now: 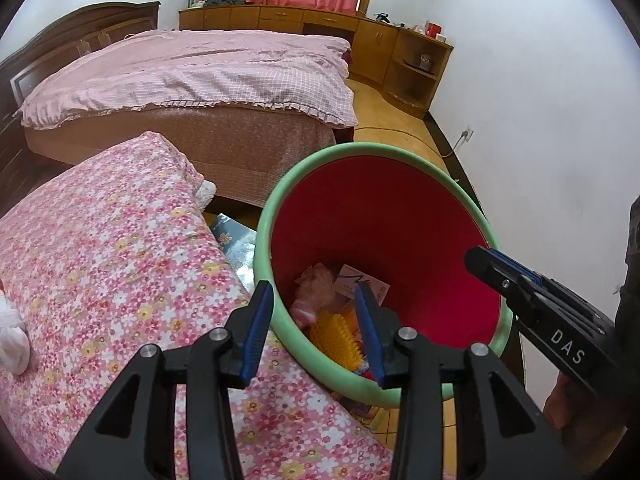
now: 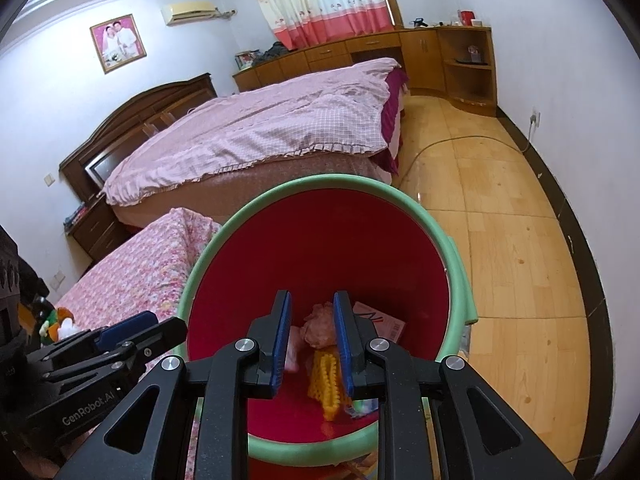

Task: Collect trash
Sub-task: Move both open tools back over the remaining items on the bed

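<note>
A red bin with a green rim (image 1: 476, 208) (image 2: 456, 256) stands beside the floral-covered bed. Inside lie a crumpled pink wad (image 1: 320, 284) (image 2: 318, 328), a spiky yellow-orange piece (image 1: 332, 332) (image 2: 326, 380) and a pink printed card (image 1: 372, 284) (image 2: 384, 322). My left gripper (image 1: 312, 324) is open and empty, straddling the bin's near rim. My right gripper (image 2: 310, 344) is open and empty above the bin's mouth; it also shows in the left wrist view (image 1: 480, 260), and the left one shows in the right wrist view (image 2: 152, 328).
A floral pink cover (image 1: 100, 260) lies left of the bin, with a white cloth (image 1: 14, 336) on it. A large bed with a pink quilt (image 1: 200, 72) stands behind. Wooden cabinets (image 1: 400, 52) line the far wall. Tiled floor (image 2: 512, 248) spreads to the right, with a cable (image 2: 460, 140).
</note>
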`<action>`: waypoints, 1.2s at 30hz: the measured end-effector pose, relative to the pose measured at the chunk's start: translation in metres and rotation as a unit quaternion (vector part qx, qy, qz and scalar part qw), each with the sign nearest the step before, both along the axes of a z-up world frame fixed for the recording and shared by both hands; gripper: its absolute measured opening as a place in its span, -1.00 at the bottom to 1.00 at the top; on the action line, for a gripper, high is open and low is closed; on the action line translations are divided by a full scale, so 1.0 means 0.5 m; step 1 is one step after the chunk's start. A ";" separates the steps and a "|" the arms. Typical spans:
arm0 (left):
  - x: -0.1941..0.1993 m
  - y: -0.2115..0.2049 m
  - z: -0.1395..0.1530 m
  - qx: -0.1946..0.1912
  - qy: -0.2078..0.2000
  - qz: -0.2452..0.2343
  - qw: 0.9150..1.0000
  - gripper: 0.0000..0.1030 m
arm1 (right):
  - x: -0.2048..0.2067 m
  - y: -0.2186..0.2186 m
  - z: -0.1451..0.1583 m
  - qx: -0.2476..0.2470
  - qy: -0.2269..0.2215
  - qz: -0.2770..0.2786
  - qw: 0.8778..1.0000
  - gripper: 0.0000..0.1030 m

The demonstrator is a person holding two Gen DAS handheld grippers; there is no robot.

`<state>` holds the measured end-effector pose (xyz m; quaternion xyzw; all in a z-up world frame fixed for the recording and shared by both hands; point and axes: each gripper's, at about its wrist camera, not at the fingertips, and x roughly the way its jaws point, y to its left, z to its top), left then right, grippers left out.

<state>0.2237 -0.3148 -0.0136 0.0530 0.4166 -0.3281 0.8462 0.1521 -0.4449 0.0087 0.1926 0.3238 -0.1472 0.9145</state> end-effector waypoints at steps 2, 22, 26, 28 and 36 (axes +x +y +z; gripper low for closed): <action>-0.003 0.007 0.005 -0.001 -0.002 0.004 1.000 -0.18 | -0.002 0.004 0.002 0.001 -0.001 0.001 1.000 -0.57; 0.017 0.210 0.066 -0.002 -0.037 0.097 0.995 -0.18 | 0.007 0.104 0.031 0.024 -0.009 0.036 0.999 0.01; 0.042 0.275 0.071 -0.001 -0.041 0.129 0.991 -0.18 | 0.017 0.131 0.035 0.024 -0.009 0.046 0.999 0.03; 0.055 0.309 0.072 -0.002 -0.042 0.147 0.988 -0.18 | 0.025 0.147 0.037 0.022 -0.008 0.052 0.998 0.03; 0.125 0.422 0.068 0.022 -0.050 0.208 0.977 -0.08 | 0.057 0.201 0.041 0.019 -0.005 0.071 0.997 0.04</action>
